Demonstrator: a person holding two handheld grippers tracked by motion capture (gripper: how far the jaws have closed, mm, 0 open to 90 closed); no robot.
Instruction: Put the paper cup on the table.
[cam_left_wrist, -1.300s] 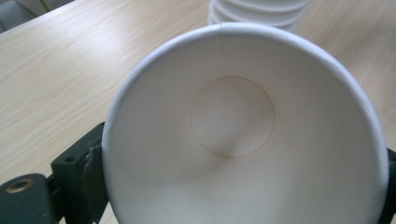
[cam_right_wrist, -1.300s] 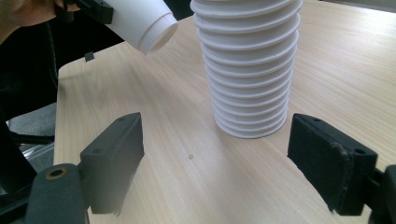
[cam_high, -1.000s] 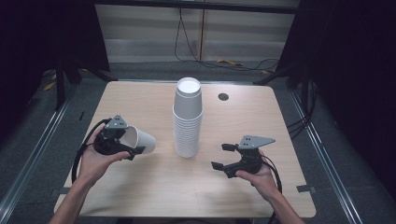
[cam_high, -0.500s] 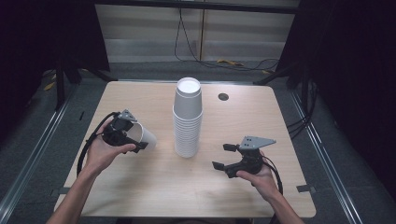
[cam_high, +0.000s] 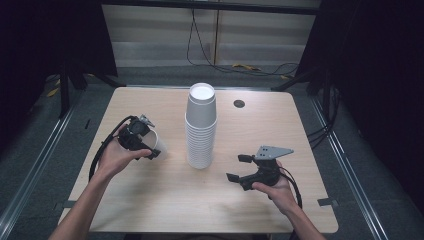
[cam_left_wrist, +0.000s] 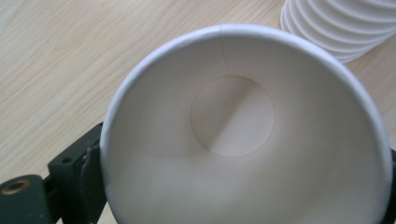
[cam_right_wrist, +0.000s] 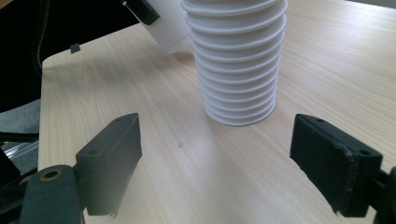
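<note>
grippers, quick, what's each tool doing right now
Left gripper: closed on a single paper cup, its jaws just easing wider around the cup.
Right gripper: open, holding nothing, near the cup stack.

My left gripper (cam_high: 150, 145) is black, and the cup (cam_left_wrist: 243, 135) in it is white with a cream inside. The cup stack (cam_high: 201, 125) is white and ribbed with rim lines. The counter (cam_high: 165, 200) shows pale wood grain, and my right gripper (cam_high: 239, 168) is black under a grey plate
</note>
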